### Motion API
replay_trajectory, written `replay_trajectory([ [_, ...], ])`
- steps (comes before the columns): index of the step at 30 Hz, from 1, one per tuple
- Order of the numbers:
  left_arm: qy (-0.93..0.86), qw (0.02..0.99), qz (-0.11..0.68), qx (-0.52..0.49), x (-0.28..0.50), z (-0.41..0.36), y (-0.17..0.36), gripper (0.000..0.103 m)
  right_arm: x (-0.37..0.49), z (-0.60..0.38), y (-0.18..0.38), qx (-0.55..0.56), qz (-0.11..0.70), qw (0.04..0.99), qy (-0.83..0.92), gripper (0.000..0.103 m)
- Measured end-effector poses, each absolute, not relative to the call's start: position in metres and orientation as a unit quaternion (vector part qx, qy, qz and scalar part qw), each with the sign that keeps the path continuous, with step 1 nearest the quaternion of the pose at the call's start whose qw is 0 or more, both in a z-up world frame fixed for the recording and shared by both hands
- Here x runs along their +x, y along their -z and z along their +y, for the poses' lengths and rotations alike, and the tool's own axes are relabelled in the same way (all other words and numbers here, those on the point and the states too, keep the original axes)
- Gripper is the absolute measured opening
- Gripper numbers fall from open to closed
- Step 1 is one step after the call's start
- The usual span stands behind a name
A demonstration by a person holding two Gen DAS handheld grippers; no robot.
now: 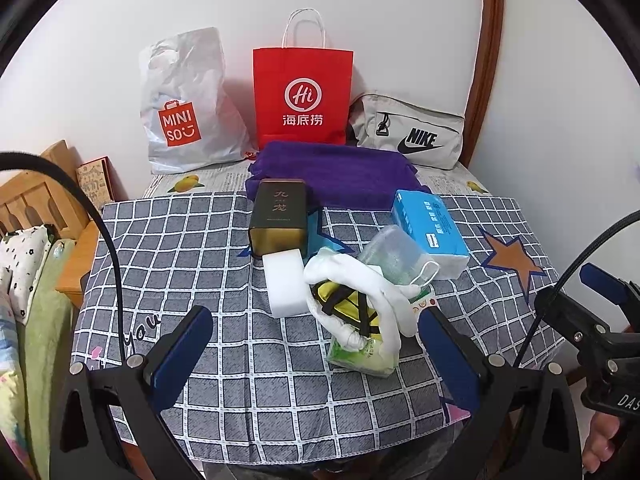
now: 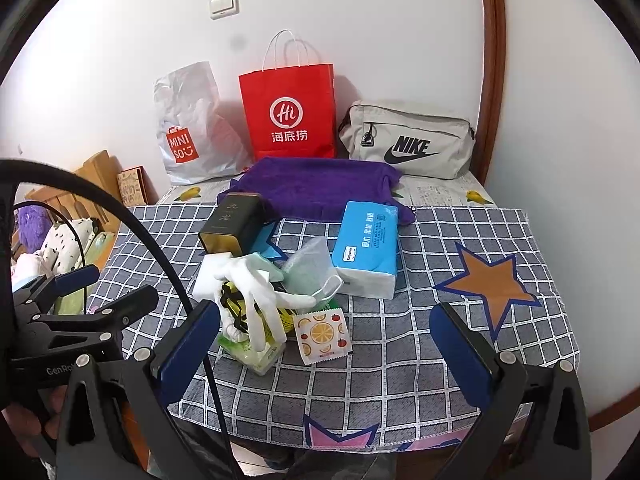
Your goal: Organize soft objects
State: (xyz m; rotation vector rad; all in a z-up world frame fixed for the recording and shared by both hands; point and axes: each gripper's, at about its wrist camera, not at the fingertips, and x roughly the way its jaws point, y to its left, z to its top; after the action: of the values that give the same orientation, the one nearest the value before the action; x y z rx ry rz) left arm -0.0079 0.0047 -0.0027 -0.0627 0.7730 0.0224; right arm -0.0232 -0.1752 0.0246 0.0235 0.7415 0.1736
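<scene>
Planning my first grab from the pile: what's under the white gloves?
Under the white gloves lie a yellow item with black straps and, lowest, a green tissue pack. A white sponge block sits beside them. Anything deeper is covered.

Both wrist views near, facing table (image 1: 280, 400)

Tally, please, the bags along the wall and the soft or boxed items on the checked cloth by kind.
Bags: 3 (white plastic bag, red paper bag, grey pouch)
Towels: 1 (purple towel)
Tissue packs: 2 (blue pack, green pack)
Tins: 1 (dark tin)
Total: 7
</scene>
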Motion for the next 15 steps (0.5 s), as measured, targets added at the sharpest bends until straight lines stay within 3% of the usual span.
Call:
replay_trajectory([
  [15, -0.014, 0.926, 0.377, -0.031, -0.0091, 0.0065, -0.0004, 0.103, -0.024, -0.1741, -0.0266, 0.007, 0.36, 0.929, -0.09, 0.103],
])
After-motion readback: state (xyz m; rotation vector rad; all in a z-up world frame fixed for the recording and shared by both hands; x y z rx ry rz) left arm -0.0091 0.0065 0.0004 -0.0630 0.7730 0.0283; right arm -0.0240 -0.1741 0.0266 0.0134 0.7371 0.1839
